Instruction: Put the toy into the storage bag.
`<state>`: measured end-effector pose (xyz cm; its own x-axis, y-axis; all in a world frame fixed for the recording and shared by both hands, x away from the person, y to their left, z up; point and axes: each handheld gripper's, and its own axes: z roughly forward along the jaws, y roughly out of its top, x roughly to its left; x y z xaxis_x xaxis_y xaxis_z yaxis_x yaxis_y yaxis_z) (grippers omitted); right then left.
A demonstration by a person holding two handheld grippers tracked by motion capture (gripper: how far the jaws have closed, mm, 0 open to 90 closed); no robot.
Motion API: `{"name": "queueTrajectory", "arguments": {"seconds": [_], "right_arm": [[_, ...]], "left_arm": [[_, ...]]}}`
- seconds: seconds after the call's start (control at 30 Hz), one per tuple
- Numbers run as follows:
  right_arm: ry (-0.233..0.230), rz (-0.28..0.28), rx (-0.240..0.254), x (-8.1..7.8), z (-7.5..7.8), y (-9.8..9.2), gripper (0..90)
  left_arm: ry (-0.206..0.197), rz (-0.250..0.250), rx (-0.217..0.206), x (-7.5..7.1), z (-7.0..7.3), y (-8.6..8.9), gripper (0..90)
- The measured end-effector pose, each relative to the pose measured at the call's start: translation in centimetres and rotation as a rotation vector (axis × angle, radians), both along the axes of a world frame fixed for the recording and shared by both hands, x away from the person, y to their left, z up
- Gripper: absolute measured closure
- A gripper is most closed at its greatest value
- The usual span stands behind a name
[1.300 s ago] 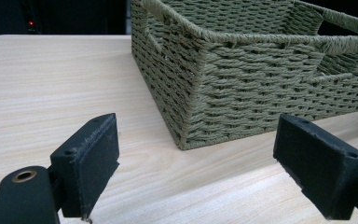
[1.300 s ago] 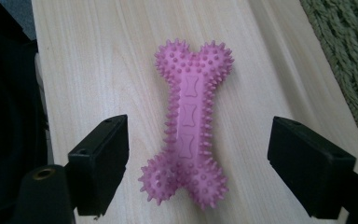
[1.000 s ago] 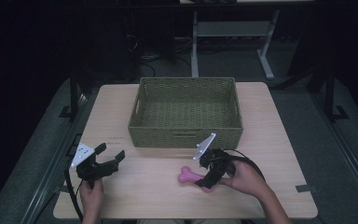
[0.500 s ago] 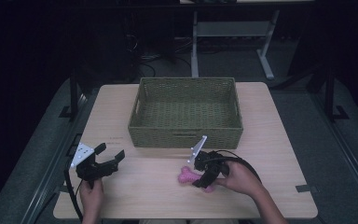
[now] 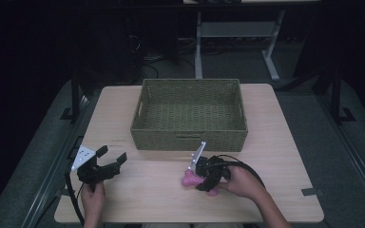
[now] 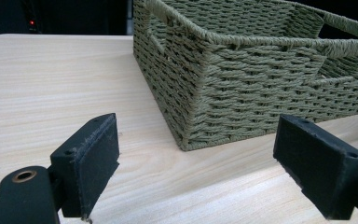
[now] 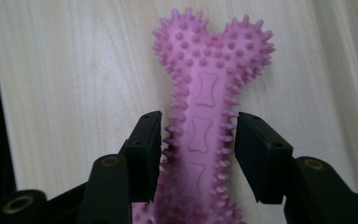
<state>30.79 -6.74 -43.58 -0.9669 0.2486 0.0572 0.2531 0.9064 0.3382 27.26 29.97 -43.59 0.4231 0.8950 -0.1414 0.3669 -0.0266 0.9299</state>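
A pink spiky bone-shaped toy [image 7: 205,88] lies on the wooden table [image 5: 147,190], near the front and right of centre. My right gripper [image 7: 198,140] is shut on its shaft, both pads pressing on the spikes, and its knobbed end sticks out past the jaws. In the high view that gripper [image 5: 200,181] points left, with the toy's [image 5: 188,180] end showing beyond it. My left gripper [image 5: 112,153] hovers open at the front left and holds nothing. Between its wide-apart jaws [image 6: 205,163] I see bare table and the basket's corner.
A woven green basket [image 5: 188,137] stands at the middle of the table, just behind both grippers; its near corner [image 6: 261,93] is close ahead of the left gripper. A black cable [image 5: 247,168] loops beside the right hand.
My right gripper has slid left along the toy and closed on its shaft. The toy has stayed about where it was. The left gripper has not moved.
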Motion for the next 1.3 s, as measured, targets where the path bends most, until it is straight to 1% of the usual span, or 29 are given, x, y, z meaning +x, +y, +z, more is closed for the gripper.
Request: {"name": "queueTrajectory", "arguments": {"seconds": [0.03,0.1,0.23,0.4,0.5,0.6,0.7,0.87,1.0,1.03,1.1,1.2,1.3], "right_arm": [[0.005,0.000,0.000,0.0,-0.1,0.0,51.0],[-0.005,0.008,0.004,0.0,-0.1,0.1,52.5],[-0.013,0.017,-0.005,-0.2,-0.1,0.2,53.9],[-0.003,0.018,0.001,0.0,-0.1,0.2,56.0],[0.000,0.038,0.005,0.0,0.0,0.0,57.5],[0.003,0.046,0.006,0.1,0.1,-0.2,58.0],[0.009,0.045,0.024,0.3,0.3,-0.7,58.0],[0.033,0.045,0.073,0.5,0.9,-1.8,58.0],[0.022,0.053,0.056,0.7,1.7,-2.4,58.1],[0.020,0.053,0.061,0.8,2.0,-2.5,58.1],[0.035,0.058,0.085,1.1,2.4,-2.9,58.1],[0.030,0.061,0.096,1.4,3.3,-3.3,58.1],[0.031,0.071,0.115,1.8,4.1,-3.7,58.0]], "left_arm": [[-0.002,0.001,-0.001,0.0,0.0,0.0,13.6],[-0.003,0.000,-0.002,0.0,0.0,0.0,13.7],[-0.003,0.002,0.000,0.0,0.0,0.0,13.7],[-0.005,0.000,-0.001,-0.1,0.1,0.0,13.7],[-0.006,0.001,0.004,-0.1,0.1,0.0,13.7],[-0.005,0.002,0.001,0.0,0.1,0.0,13.6],[-0.005,0.004,0.000,0.0,0.1,0.1,13.6],[-0.007,0.005,0.000,-0.1,0.1,0.1,13.6],[-0.008,0.005,0.000,-0.1,0.1,0.1,13.7],[-0.007,0.002,0.002,-0.1,0.1,0.0,13.7],[-0.009,0.002,0.003,-0.1,0.1,0.0,13.6],[-0.001,0.005,0.000,0.0,0.0,0.0,13.7],[-0.005,0.006,-0.001,0.0,0.0,0.0,13.7]]}}
